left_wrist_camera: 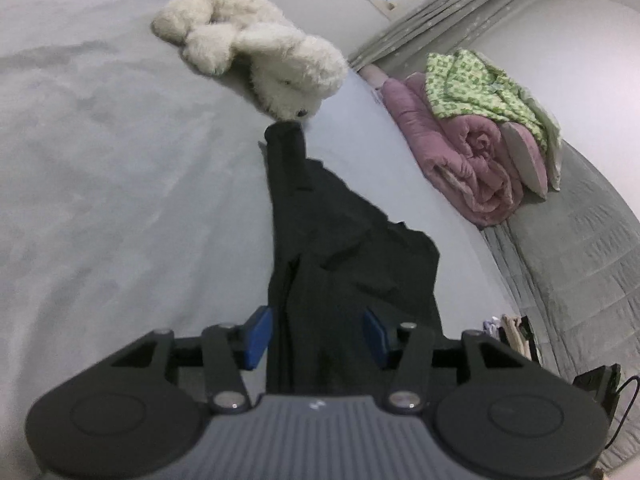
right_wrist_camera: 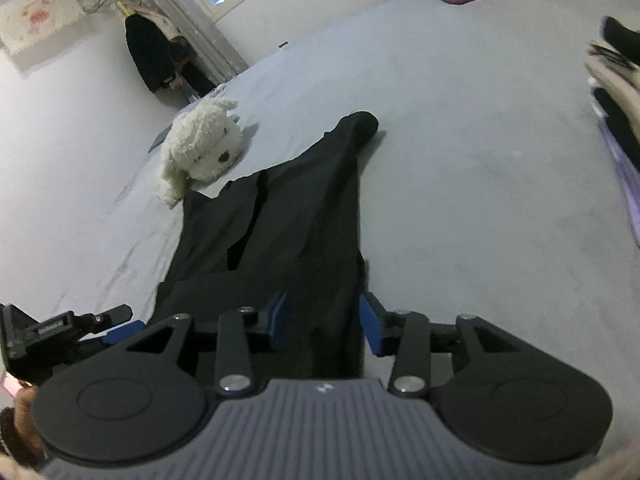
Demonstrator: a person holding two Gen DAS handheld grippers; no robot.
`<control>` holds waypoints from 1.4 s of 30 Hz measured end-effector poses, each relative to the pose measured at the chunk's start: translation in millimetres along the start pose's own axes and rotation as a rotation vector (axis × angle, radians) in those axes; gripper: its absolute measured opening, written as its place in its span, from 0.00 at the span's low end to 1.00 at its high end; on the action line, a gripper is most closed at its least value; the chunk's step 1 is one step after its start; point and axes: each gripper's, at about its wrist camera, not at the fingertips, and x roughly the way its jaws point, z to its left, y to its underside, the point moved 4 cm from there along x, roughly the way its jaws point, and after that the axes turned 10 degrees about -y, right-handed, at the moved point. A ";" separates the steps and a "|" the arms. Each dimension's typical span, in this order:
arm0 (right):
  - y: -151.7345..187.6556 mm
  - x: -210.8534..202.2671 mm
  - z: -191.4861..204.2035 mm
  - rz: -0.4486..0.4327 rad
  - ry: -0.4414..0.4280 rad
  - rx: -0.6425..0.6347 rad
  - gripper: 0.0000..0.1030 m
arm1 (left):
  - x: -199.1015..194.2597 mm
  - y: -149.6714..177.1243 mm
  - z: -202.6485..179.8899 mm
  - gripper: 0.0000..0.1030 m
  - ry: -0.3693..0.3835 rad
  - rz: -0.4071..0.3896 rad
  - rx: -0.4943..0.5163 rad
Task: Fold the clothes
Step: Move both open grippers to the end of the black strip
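A black garment [left_wrist_camera: 320, 232] lies stretched out on the grey bed sheet [left_wrist_camera: 120, 184], its narrow far end near a white plush dog [left_wrist_camera: 256, 44]. My left gripper [left_wrist_camera: 318, 334] has its blue pads apart, with the near end of the garment running between them. In the right wrist view the same black garment [right_wrist_camera: 296, 220] runs between the pads of my right gripper [right_wrist_camera: 324, 324], which stand apart around the cloth. The left gripper [right_wrist_camera: 116, 330] shows at the lower left, next to the garment's near edge.
The white plush dog [right_wrist_camera: 200, 148] lies beside the garment. A rolled pink quilt [left_wrist_camera: 472, 156] with a green patterned cloth [left_wrist_camera: 476, 88] sits at the bed's far side. A stack of folded clothes [right_wrist_camera: 616, 92] lies at the right. A dark coat [right_wrist_camera: 156, 56] hangs by the curtain.
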 end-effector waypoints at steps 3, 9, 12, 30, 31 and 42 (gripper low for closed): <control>8.1 -8.4 9.8 0.018 -0.007 -0.011 0.43 | -8.9 9.6 -12.0 0.47 0.026 -0.003 0.034; 38.7 -2.5 42.9 0.086 -0.057 -0.062 0.43 | -15.2 39.6 -33.6 0.41 0.078 0.046 0.107; 53.9 2.3 46.0 0.125 -0.038 -0.082 0.42 | -15.1 51.5 -24.8 0.34 0.013 0.071 0.125; 58.6 -63.2 -32.0 0.036 -0.197 0.452 0.51 | -45.7 62.4 34.8 0.64 0.069 0.228 -0.258; 60.4 -63.0 -35.7 0.044 -0.201 0.472 0.51 | -45.6 61.6 37.3 0.64 0.075 0.229 -0.270; 64.8 -50.9 -32.0 0.059 -0.217 0.487 0.50 | -22.8 61.8 31.9 0.66 0.108 0.248 -0.264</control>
